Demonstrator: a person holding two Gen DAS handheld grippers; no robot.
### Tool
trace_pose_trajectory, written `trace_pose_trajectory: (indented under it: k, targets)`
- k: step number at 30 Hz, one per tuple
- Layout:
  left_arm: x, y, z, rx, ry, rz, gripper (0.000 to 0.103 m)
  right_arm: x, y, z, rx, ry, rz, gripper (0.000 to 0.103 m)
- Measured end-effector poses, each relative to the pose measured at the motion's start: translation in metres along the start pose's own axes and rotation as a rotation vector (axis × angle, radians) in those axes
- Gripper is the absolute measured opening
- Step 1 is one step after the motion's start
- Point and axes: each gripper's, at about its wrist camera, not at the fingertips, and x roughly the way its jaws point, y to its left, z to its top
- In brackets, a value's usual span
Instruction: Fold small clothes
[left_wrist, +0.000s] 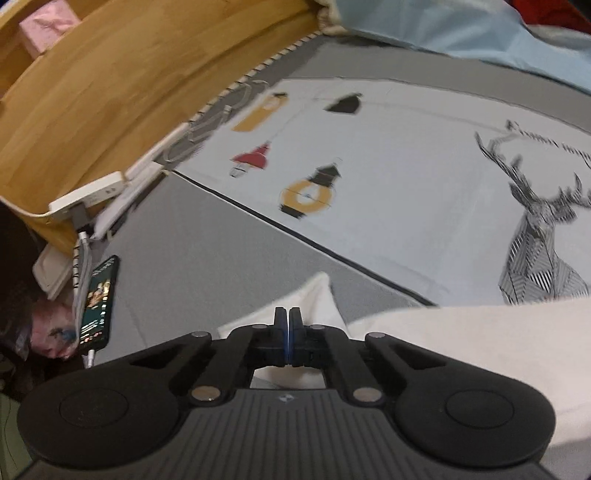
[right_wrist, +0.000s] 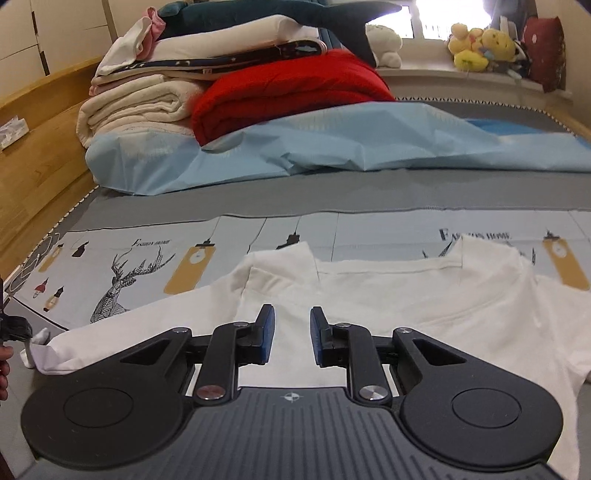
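A white long-sleeved shirt (right_wrist: 424, 295) lies spread on the bed with its body towards the right and one sleeve (right_wrist: 122, 332) stretched out to the left. My left gripper (left_wrist: 287, 314) is shut on the cuff end of that sleeve (left_wrist: 314, 295), low over the grey sheet; it also shows at the left edge of the right wrist view (right_wrist: 16, 326). My right gripper (right_wrist: 291, 317) is open and empty, hovering just above the middle of the shirt.
The bed has a grey sheet (left_wrist: 207, 236) and a pale blue printed cover (left_wrist: 388, 192). A wooden bed frame (left_wrist: 110, 74) runs along the left, with a phone (left_wrist: 98, 299) and charger beside it. Folded blankets (right_wrist: 147, 99), a red quilt (right_wrist: 288, 85) and a blue sheet (right_wrist: 332, 147) lie at the back.
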Motion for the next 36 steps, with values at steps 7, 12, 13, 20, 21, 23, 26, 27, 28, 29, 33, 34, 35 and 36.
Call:
trace_pose_trajectory:
  k: [7, 12, 13, 20, 21, 23, 26, 27, 28, 29, 33, 34, 35, 36]
  targets:
    - [-0.052, -0.008, 0.018, -0.069, -0.153, -0.066, 0.0, 0.007, -0.012, -0.007, 0.044, 0.022, 0.022, 0.022]
    - [-0.055, -0.026, 0.023, -0.05, -0.11, 0.004, 0.043, 0.006, -0.026, -0.007, 0.102, 0.026, 0.033, 0.022]
    - [-0.046, -0.031, 0.02, -0.027, -0.095, 0.062, 0.066, 0.006, -0.029, -0.007, 0.105, 0.03, 0.036, 0.022]
    - [0.006, -0.034, -0.003, 0.029, 0.061, 0.078, 0.006, 0.008, -0.037, -0.012, 0.123, 0.061, 0.053, 0.022]
    - [0.009, -0.03, -0.006, 0.004, 0.069, 0.075, 0.007, 0.008, -0.036, -0.012, 0.121, 0.063, 0.055, 0.022]
    - [-0.001, -0.023, -0.005, -0.053, 0.019, 0.083, 0.006, 0.008, -0.035, -0.012, 0.121, 0.066, 0.059, 0.022]
    - [-0.062, -0.026, 0.008, -0.133, -0.199, -0.051, 0.006, 0.006, -0.036, -0.011, 0.121, 0.063, 0.053, 0.022]
    - [-0.087, -0.031, 0.011, -0.13, -0.28, -0.133, 0.006, 0.006, -0.037, -0.01, 0.125, 0.062, 0.048, 0.022]
    - [-0.118, -0.038, 0.011, -0.122, -0.382, -0.242, 0.006, 0.006, -0.038, -0.01, 0.129, 0.061, 0.043, 0.022]
    - [-0.149, -0.044, 0.008, -0.117, -0.479, -0.384, 0.006, 0.006, -0.039, -0.009, 0.135, 0.058, 0.035, 0.022]
    - [-0.22, -0.082, -0.018, -0.067, -0.529, -1.047, 0.012, 0.005, -0.049, -0.008, 0.187, 0.042, -0.016, 0.022]
    - [-0.228, -0.101, -0.026, -0.025, -0.451, -1.166, 0.018, 0.005, -0.052, -0.008, 0.209, 0.04, -0.03, 0.022]
    - [-0.231, -0.119, -0.032, 0.024, -0.364, -1.231, 0.035, 0.005, -0.057, -0.009, 0.232, 0.039, -0.042, 0.022]
    - [-0.232, -0.135, -0.036, 0.08, -0.272, -1.28, 0.041, 0.006, -0.062, -0.011, 0.259, 0.039, -0.054, 0.022]
